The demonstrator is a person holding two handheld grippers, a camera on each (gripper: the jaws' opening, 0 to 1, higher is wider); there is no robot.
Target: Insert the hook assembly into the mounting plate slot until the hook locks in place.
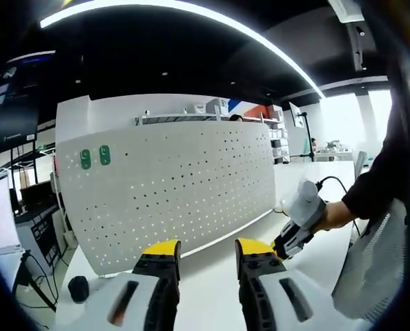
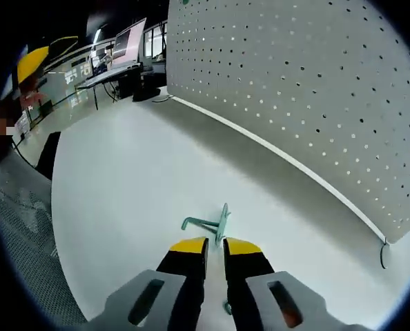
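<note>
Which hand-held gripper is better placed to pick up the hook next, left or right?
Right. The right hand-held gripper is right at the green hook on the table, jaws nearly closed beside it. The left hand-held gripper is open, facing the pegboard, holding nothing.

One pegboard [image 1: 170, 193] standing, two green tags [image 1: 94, 156] on it, one green hook [image 2: 208, 224] on the tabletop [image 2: 136, 179], and two tongs: left [image 1: 206, 256], right [image 2: 215, 244].
</note>
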